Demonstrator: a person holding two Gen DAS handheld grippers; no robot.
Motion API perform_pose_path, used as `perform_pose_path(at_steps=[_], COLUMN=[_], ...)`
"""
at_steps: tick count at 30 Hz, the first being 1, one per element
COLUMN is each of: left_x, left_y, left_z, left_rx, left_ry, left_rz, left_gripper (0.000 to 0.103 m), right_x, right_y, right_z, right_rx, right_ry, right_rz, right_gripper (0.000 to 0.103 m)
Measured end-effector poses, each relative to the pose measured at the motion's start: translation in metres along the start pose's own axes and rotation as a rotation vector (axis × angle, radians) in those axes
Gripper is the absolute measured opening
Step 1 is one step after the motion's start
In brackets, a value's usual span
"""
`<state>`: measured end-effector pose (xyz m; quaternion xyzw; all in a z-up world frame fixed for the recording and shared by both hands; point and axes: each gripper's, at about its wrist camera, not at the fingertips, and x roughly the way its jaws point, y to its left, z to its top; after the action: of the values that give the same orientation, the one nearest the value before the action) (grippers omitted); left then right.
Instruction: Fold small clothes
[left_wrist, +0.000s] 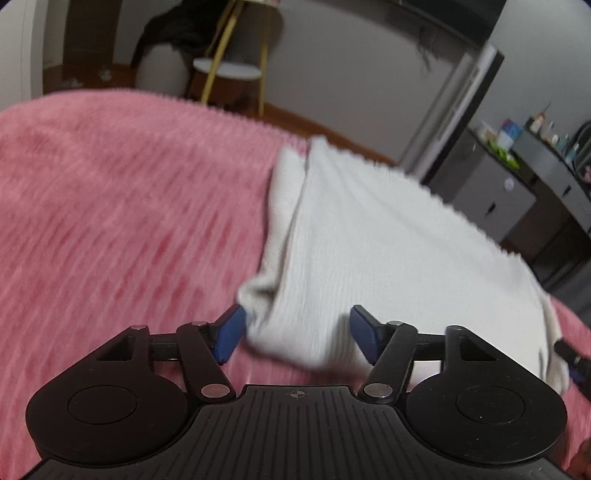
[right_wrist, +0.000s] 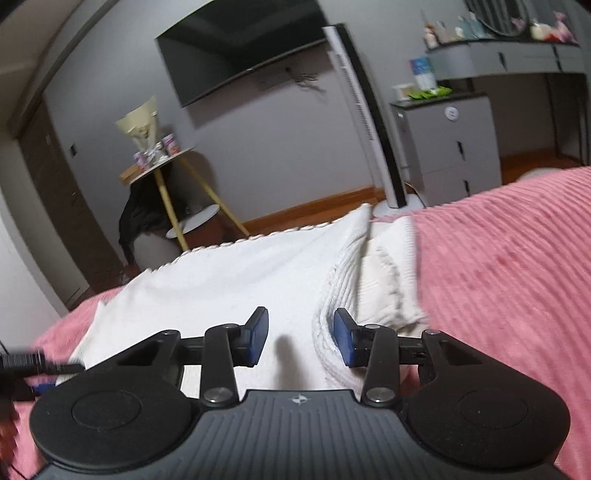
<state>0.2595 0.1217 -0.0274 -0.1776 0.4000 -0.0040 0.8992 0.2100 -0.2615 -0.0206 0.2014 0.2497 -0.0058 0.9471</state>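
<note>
A white ribbed knit garment (left_wrist: 369, 240) lies on a pink ribbed blanket (left_wrist: 110, 203), one side folded over. My left gripper (left_wrist: 298, 338) stands at its near corner with the jaws apart. The cloth lies between the blue pads (left_wrist: 231, 338), and the left pad touches its bunched edge. In the right wrist view the garment (right_wrist: 240, 280) spreads ahead on the blanket (right_wrist: 517, 277). My right gripper (right_wrist: 300, 339) is half closed over a raised fold. That ridge runs beside the right pad (right_wrist: 341, 341), and a gap shows at the left pad.
The bed's far edge runs just behind the garment. Beyond it stand a side table with yellow legs (right_wrist: 166, 173), a tower fan (right_wrist: 369, 110), grey drawers (right_wrist: 450, 147) and a wall television (right_wrist: 240, 44). A dark part of the other gripper (left_wrist: 569, 354) shows at the garment's right edge.
</note>
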Motion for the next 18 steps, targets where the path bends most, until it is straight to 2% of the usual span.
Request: perform_pose_path(at_steps=[2, 4, 6, 7, 9, 11, 13, 15, 16, 18], left_x=[0.0, -0.002, 0.0, 0.0, 0.001, -0.005, -0.016, -0.023, -0.024, -0.017], left_y=[0.005, 0.006, 0.004, 0.003, -0.002, -0.01, -0.014, -0.012, -0.01, -0.006], left_z=[-0.004, -0.004, -0.003, -0.002, 0.0, 0.001, 0.005, 0.007, 0.008, 0.005], left_rx=[-0.027, -0.036, -0.031, -0.018, 0.013, 0.054, 0.081, 0.052, 0.038, 0.018], left_ry=[0.006, 0.003, 0.019, 0.024, 0.024, -0.002, -0.047, -0.075, -0.077, -0.045], left_rz=[-0.02, -0.028, -0.019, -0.011, 0.012, 0.037, 0.058, 0.058, 0.054, 0.068], left_gripper=[0.06, 0.051, 0.031, 0.025, 0.015, 0.012, 0.012, 0.011, 0.011, 0.011], right_x=[0.0, -0.001, 0.0, 0.001, 0.004, 0.003, -0.004, -0.015, -0.019, -0.018], right_y=[-0.004, -0.005, -0.002, 0.0, 0.003, 0.006, 0.007, 0.007, 0.007, 0.006], right_z=[0.002, 0.0, -0.001, 0.0, -0.002, -0.001, 0.001, 0.005, 0.006, 0.005], right_rx=[0.002, -0.009, -0.052, -0.066, -0.083, -0.121, -0.153, -0.178, -0.189, -0.209], right_ry=[0.054, 0.073, 0.102, 0.11, 0.125, 0.112, 0.062, 0.0, -0.021, -0.004], right_rz=[0.009, -0.016, -0.033, -0.04, -0.023, -0.038, -0.078, -0.126, -0.144, -0.176], right_gripper=[0.042, 0.042, 0.039, 0.035, 0.008, 0.007, 0.007, 0.006, 0.006, 0.006])
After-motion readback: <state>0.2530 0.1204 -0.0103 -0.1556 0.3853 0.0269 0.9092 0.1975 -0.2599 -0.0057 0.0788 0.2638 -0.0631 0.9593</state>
